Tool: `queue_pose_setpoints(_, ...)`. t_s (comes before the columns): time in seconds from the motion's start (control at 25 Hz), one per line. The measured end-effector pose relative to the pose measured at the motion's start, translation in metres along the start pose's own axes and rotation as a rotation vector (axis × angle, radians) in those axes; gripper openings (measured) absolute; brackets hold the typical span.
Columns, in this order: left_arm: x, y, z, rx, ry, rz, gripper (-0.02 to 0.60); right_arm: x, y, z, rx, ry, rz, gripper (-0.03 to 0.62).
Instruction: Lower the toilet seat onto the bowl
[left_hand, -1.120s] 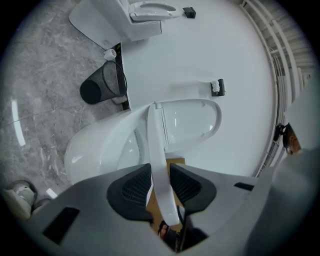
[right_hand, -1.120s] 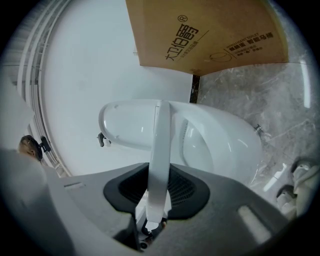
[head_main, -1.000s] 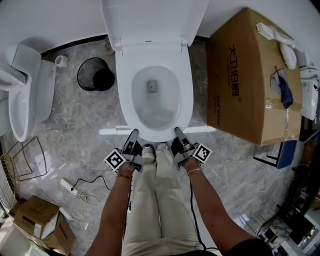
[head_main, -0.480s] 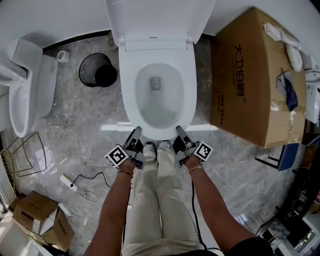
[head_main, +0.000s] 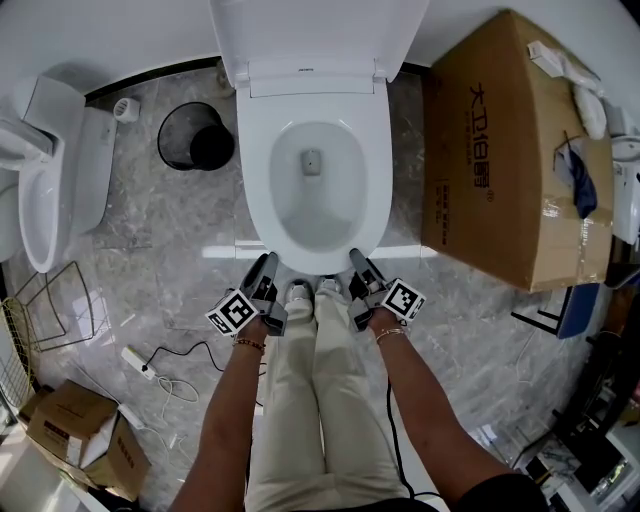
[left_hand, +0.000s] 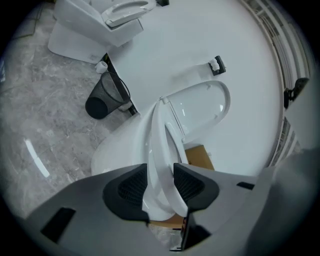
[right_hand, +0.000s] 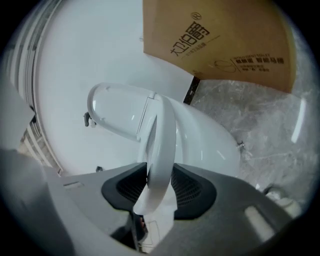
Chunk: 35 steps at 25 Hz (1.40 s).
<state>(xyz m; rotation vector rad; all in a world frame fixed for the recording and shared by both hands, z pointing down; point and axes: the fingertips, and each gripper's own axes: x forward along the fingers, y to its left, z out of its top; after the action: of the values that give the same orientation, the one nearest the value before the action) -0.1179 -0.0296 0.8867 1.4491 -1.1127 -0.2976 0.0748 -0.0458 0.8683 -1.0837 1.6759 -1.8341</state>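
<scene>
The white oval toilet seat (head_main: 253, 180) lay flat on the white ceramic bowl (head_main: 312, 195) in the upper middle of the head view, while the white lid (head_main: 315, 35) stood upright behind it. The left gripper (head_main: 265, 262) and the right gripper (head_main: 355, 258) sat at the seat's front edge, 1 on each side of centre, just above the person's beige trousers (head_main: 310, 400). In each gripper view the seat's front rim ran between the 2 dark ribbed pads. Both sets of jaws were opening around that rim, and I could not tell whether the pads touched it.

A large brown cardboard box (head_main: 500, 160) with printed characters stood at the right of the frame, close beside the toilet. A black mesh waste bin (head_main: 192, 148) stood on the grey marble floor (head_main: 150, 270) to the toilet's left. A 2nd white toilet (head_main: 40, 200) stood at the far left edge. A white power strip (head_main: 135, 368) lay at the lower left.
</scene>
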Motion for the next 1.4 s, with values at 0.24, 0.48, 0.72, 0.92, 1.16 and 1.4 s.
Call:
queue_pose_setpoints(0.24,-0.013,-0.006,0.007,0.156,0.01,0.074,0.156,-0.031,-0.024,0.012,-0.199,-0.003,-0.222,0.149)
queue_pose_setpoints(0.48,-0.028,-0.038,0.011,0.255,0.015,0.107,0.079,-0.06,-0.001,0.025,-0.269,-0.032,-0.282,0.123)
queue_pose_setpoints(0.72,-0.04,-0.099,0.025,0.42,0.03,0.101,0.003,-0.07,0.064,0.038,-0.424,-0.032,-0.264,0.009)
queue_pose_setpoints(0.92,-0.062,-0.16,0.043,0.452,-0.014,0.074,0.003,-0.075,0.12,0.043,-0.475,-0.051,-0.221,0.006)
queue_pose_setpoints(1.16,-0.081,-0.208,0.058,0.538,-0.038,0.062,0.002,-0.089,0.165,0.047,-0.472,-0.084,-0.217,0.006)
queue_pose_setpoints(1.4,-0.1,-0.245,0.071,0.602,-0.06,0.069,0.003,-0.1,0.22,0.047,-0.538,-0.078,-0.162,0.006)
